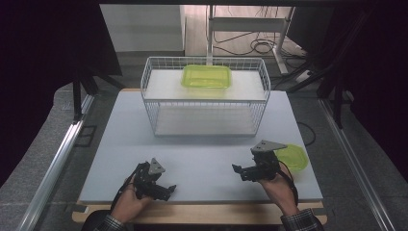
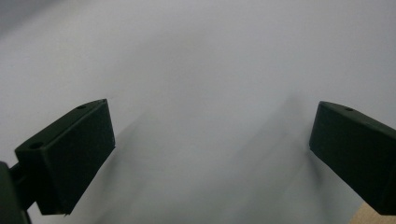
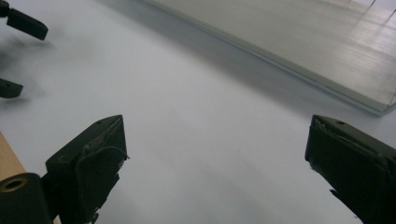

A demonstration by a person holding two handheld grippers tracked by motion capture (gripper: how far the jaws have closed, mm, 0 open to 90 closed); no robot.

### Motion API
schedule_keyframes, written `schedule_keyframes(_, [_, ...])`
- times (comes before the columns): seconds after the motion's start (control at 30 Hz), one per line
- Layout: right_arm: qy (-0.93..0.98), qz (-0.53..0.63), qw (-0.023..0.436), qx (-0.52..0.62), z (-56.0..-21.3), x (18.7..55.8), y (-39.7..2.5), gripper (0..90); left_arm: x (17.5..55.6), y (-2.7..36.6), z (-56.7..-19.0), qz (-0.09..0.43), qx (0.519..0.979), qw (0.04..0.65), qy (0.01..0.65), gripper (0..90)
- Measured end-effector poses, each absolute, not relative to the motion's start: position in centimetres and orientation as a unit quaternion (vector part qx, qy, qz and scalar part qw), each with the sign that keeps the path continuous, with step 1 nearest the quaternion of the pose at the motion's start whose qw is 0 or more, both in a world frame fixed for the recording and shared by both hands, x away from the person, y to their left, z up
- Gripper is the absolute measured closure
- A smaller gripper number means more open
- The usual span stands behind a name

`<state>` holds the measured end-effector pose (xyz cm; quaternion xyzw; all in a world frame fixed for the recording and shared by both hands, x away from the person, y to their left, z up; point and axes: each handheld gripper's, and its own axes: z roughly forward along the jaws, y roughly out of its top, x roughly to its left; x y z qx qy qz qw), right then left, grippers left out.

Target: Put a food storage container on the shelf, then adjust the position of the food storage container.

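Resting on the worktop (image 1: 202,163) with both fingers (image 2: 70,158) (image 3: 88,172) wide apart and empty, pre-grasp; next, reaching for the green bowl (image 1: 293,157) just behind the right gripper (image 1: 243,172).

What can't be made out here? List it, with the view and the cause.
- Green bowl, high view: its near-left part is hidden behind the right gripper.
- Green container, high view: whether anything lies inside is too small and glary to tell.
- Wire rack, right gripper view: only a blurred low edge, cut off by the frame.
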<state>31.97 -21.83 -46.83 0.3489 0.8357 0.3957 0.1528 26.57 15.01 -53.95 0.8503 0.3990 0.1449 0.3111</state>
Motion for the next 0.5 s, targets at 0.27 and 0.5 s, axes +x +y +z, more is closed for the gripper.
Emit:
schedule_keyframes(0.27, [0.841, 0.377, 0.155, 0.355, -47.49, 31.91, -22.2, 5.3, 26.55, 15.01, -53.96, 0.142, 0.854, 0.309, 0.394, 0.0])
schedule_keyframes(0.5, [0.836, 0.378, 0.156, 0.366, -47.1, 32.12, -22.82, 3.1, 26.53, 15.01, -53.99, 0.142, 0.856, 0.307, 0.392, 0.0])
